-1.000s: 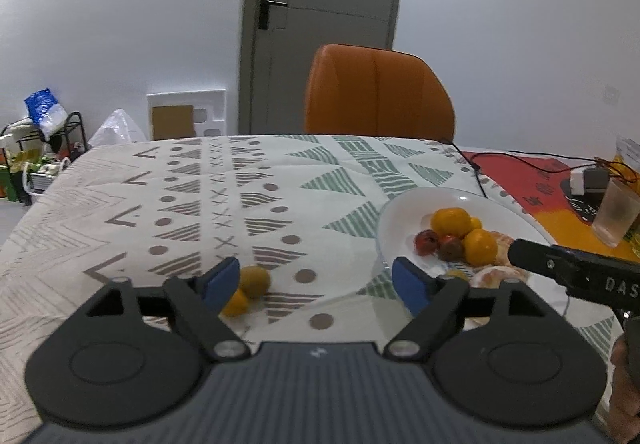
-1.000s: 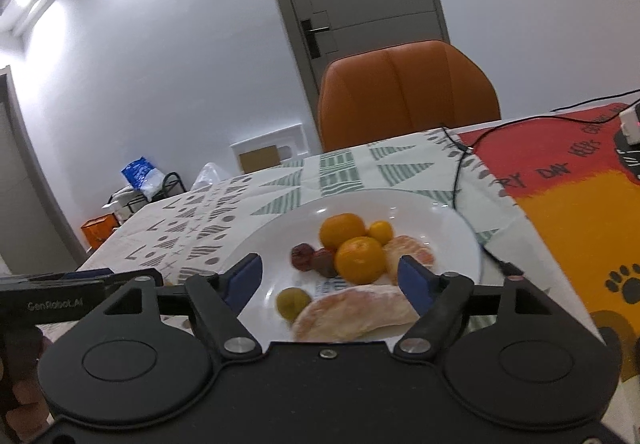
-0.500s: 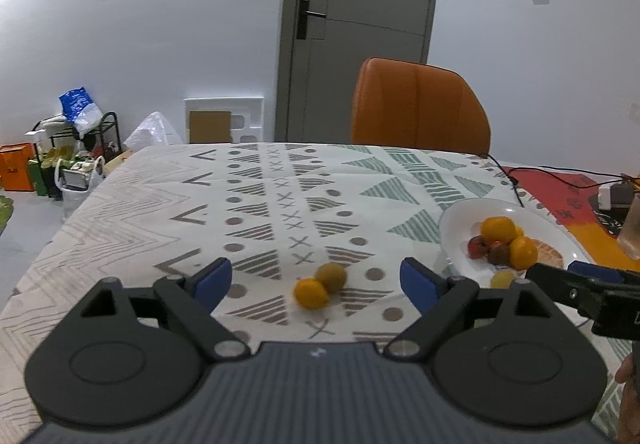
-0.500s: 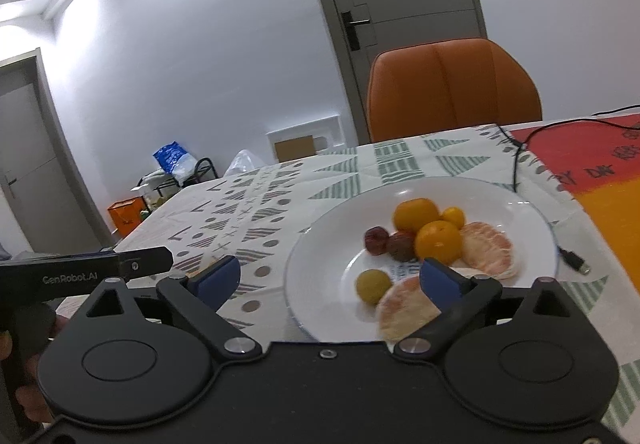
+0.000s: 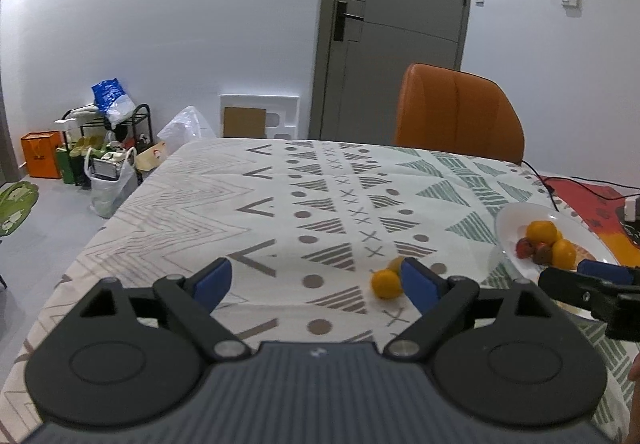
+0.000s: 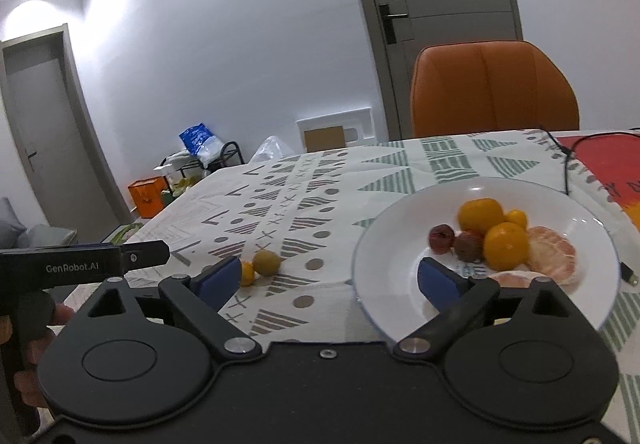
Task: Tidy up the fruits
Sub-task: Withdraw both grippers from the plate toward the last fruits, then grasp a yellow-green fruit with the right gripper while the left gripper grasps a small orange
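**Orange and green fruit left on the cloth beside the plate**

Patterned tablecloth (image 5: pixel 280 203) is seen under the left gripper (image 5: pixel 316 282), held released, nothing between its blue pads. A small orange fruit (image 5: pixel 385 284) lies just beside its right pad, touching a greenish fruit (image 6: pixel 267 262). Bare cloth stretches leftward to the table edge. The right gripper (image 6: pixel 328 276), also spread wide, hangs over the white plate (image 6: pixel 384 244), where mandarins (image 6: pixel 505 246), dark red fruits (image 6: pixel 442 238) and peeled segments (image 6: pixel 550 250) are gathered.

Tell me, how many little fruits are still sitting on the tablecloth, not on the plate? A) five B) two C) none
B: a small orange fruit and a yellow-green fruit lie touching on the tablecloth, apart from the white plate; both claws are open and empty.
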`<state>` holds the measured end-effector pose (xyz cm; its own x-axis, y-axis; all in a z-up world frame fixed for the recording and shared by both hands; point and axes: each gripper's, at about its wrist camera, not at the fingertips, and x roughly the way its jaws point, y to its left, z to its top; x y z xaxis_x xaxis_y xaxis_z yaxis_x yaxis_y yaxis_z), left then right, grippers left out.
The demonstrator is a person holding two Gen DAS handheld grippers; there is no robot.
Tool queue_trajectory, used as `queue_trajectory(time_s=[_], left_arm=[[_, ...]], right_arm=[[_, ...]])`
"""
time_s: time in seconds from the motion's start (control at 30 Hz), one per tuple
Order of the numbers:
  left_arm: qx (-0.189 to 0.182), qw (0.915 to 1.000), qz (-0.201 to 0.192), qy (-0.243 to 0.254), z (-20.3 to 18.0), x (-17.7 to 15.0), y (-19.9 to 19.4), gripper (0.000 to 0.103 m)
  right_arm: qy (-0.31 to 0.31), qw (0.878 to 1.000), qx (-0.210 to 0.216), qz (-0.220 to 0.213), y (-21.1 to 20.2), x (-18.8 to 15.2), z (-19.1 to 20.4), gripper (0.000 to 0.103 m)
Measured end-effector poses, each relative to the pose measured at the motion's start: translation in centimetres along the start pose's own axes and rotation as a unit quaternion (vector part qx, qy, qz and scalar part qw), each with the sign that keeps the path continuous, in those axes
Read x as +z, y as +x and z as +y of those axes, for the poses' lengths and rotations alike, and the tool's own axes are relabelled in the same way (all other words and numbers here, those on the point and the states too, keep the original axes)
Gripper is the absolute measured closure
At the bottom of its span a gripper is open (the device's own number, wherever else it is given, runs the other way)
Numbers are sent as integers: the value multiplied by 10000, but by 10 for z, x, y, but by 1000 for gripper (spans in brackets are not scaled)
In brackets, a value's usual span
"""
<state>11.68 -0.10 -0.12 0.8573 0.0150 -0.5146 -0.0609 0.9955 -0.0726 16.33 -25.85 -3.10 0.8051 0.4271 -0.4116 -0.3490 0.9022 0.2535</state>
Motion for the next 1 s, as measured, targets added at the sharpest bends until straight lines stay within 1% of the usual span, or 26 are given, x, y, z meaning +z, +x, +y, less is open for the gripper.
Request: queue_trajectory(time_s=[0.13,0.2,0.33,0.4,0.5,0.6,0.7,0.77,0.83,1.0], left_arm=[[34,10000,-3,-69,10,-1,0,13],[61,9999,12,-92,15,-1,1,13],[27,9999,29,-144,21,-3,4,13],[37,9999,33,-151,23,-5,6,13],[-5,9998,107,-164,25,-7,10,14],[-43,9997,170,-151,27,-10,14,16],[-76,9996,211,-168,29,-13,18,22],[-91,9995,243,-180,31,-13,21,28],[-105,9993,275,-210,33,-14,24,33],[-134,9991,306,-267,39,-13,30,35]], right_arm=[[-87,9999,59,38,7,2,8,15],[-120,9999,91,63,11,3,11,23],[-191,9996,169,158,20,4,18,34],[-229,9993,196,212,24,4,21,43],[-274,9989,255,293,30,5,26,49],[-315,9983,304,373,36,4,31,52],[-351,9978,336,453,43,3,36,53],[-367,9975,351,500,47,2,39,54],[-388,9970,367,554,52,2,42,55],[-442,9963,378,641,63,2,47,57]])
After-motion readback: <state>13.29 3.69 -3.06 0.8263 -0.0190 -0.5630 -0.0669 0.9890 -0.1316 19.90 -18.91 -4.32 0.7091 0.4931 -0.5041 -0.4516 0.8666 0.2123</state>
